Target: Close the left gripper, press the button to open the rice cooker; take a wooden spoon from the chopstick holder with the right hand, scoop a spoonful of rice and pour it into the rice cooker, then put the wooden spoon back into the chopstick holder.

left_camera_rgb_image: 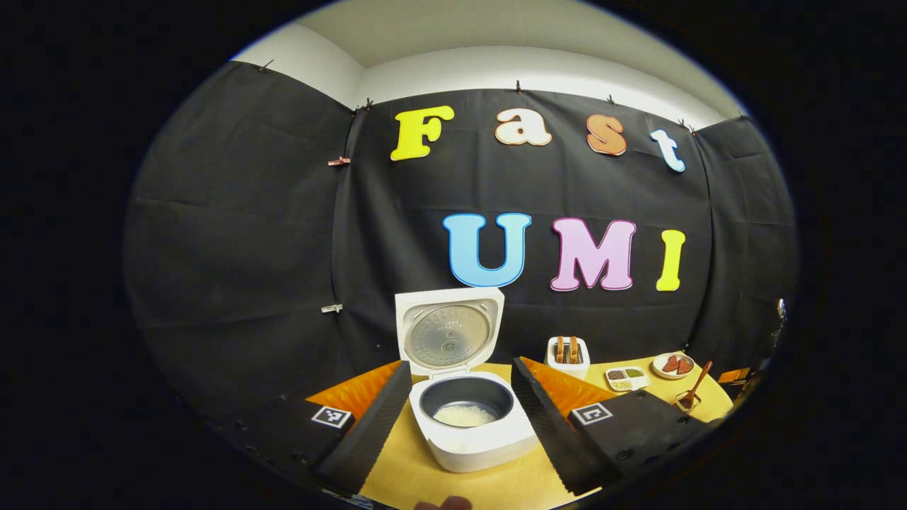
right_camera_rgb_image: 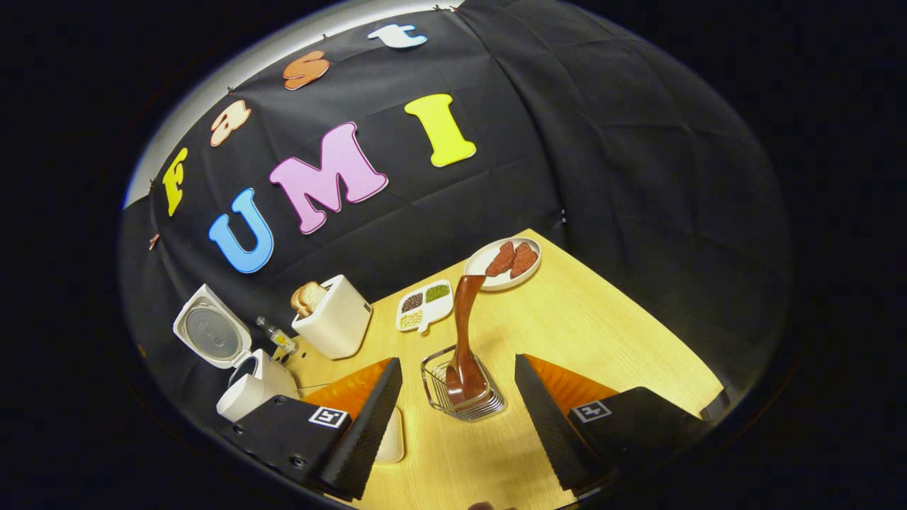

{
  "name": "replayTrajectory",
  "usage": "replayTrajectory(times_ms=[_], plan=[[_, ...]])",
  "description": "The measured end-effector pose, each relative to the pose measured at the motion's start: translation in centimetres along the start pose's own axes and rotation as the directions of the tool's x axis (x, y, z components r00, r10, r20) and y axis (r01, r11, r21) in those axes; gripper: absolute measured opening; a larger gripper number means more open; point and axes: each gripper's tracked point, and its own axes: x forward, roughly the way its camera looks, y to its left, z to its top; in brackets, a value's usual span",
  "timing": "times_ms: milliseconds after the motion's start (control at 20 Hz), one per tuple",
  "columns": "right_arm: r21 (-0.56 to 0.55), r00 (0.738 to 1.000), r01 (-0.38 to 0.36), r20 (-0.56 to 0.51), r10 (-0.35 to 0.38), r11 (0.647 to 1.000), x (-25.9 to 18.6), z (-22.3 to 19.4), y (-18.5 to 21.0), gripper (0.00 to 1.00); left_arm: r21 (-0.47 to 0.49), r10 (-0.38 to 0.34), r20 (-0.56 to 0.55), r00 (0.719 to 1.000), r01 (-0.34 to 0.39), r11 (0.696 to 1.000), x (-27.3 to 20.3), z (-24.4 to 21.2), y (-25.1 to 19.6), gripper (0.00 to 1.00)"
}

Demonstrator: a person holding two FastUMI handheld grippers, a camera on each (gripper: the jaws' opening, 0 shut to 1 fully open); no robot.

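The white rice cooker (left_camera_rgb_image: pixel 475 443) stands open on the table, its lid (left_camera_rgb_image: pixel 450 329) raised, with white rice (left_camera_rgb_image: pixel 464 414) lying in the dark inner pot. My left gripper (left_camera_rgb_image: pixel 460 363) is open, one finger on each side of the cooker, touching nothing. In the right gripper view the wooden spoon (right_camera_rgb_image: pixel 464 333) stands in the wire chopstick holder (right_camera_rgb_image: pixel 482 407), bowl end down and handle leaning away. My right gripper (right_camera_rgb_image: pixel 457 363) is open just in front of the holder, its fingers apart from the spoon. The cooker (right_camera_rgb_image: pixel 244 386) lies far left there.
A white toaster (right_camera_rgb_image: pixel 336 319) holding bread, a divided dish of grains (right_camera_rgb_image: pixel 425 304) and a plate with brown pieces (right_camera_rgb_image: pixel 504 262) line the back of the wooden table (right_camera_rgb_image: pixel 602 333). A small bottle (right_camera_rgb_image: pixel 280 340) stands by the cooker. A white object (right_camera_rgb_image: pixel 392 435) peeks from under a finger.
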Motion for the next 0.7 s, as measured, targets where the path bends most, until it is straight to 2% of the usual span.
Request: replayTrajectory(times_ms=[400,700], plan=[[-0.141,0.996,-0.055,0.056,0.063,0.989,-5.3,3.3,6.8,0.98,-0.015,-0.058,0.052,0.997,0.059,0.998,4.8,3.0,0.4,0.97],[-0.268,0.979,-0.11,0.136,0.151,0.957,-8.8,7.3,13.4,0.98,0.027,-0.087,0.098,0.991,0.085,0.996,10.6,5.9,0.4,0.97]])
